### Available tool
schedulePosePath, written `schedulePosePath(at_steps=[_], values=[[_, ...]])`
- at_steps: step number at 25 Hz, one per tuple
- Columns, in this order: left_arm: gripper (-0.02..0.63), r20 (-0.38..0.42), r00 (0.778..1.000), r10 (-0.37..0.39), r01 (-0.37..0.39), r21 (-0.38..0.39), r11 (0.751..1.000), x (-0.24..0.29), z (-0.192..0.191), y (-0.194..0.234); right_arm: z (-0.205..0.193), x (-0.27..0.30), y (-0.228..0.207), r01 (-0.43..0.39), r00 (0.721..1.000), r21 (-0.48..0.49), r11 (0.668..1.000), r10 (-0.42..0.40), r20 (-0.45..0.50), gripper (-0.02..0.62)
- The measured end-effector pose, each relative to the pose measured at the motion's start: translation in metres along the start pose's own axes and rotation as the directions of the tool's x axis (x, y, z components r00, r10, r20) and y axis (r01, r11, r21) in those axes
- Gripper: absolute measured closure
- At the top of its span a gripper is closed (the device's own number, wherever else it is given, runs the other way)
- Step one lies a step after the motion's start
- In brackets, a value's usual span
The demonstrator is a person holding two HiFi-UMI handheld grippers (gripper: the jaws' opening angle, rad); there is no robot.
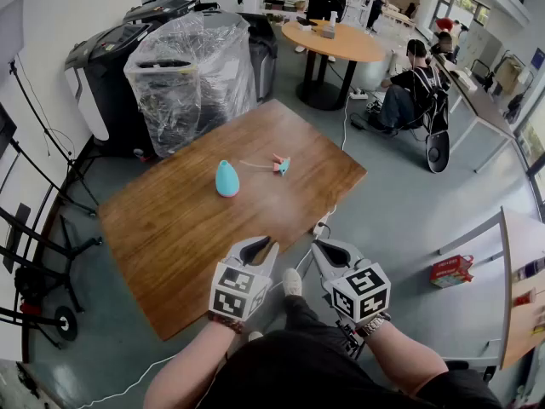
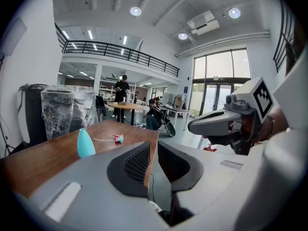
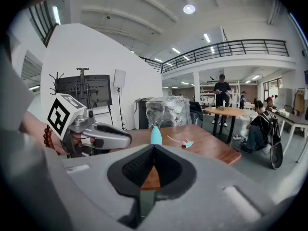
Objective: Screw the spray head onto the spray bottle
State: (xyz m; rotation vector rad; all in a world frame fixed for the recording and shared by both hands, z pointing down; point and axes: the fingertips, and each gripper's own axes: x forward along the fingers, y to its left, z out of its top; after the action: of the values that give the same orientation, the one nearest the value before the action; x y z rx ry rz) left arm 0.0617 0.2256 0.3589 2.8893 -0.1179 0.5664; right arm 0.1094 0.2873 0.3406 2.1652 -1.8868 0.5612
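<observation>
Upright spray bottle [image 1: 226,179] stood far beyond the barely parted, empty left gripper [image 1: 258,247]; spray head [image 1: 282,165] lay beyond the pressed-together right gripper [image 1: 328,250].

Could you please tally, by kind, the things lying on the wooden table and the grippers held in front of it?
Bottle: 1
Spray head: 1
Grippers: 2, the left gripper and the right gripper
Total: 4

The person wears black clothing [image 1: 298,373], a pale shoe [image 1: 292,282] and a dark beaded bracelet [image 1: 223,320], while the pale grey plastic left gripper [image 1: 260,247] and right gripper [image 1: 328,250] have black ribbed pads [image 2: 137,162] and white cubes [image 1: 238,290] printed with black squares.
</observation>
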Motion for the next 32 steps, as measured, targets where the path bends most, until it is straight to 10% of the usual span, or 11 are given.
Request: schedulePosePath(at_steps=[13, 32], values=[[0.484, -0.177, 0.98, 0.096, -0.106, -0.051, 0.993, 0.198, -0.012, 0.104, 0.008, 0.128, -0.132, -0.098, 0.988, 0.007, 0.995, 0.098, -0.122, 0.604], [0.534, -0.447, 0.867, 0.22, -0.291, -0.095, 0.952, 0.327, -0.074, 0.184, -0.014, 0.196, -0.217, -0.262, 0.92, 0.058, 0.963, 0.268, -0.285, 0.604]])
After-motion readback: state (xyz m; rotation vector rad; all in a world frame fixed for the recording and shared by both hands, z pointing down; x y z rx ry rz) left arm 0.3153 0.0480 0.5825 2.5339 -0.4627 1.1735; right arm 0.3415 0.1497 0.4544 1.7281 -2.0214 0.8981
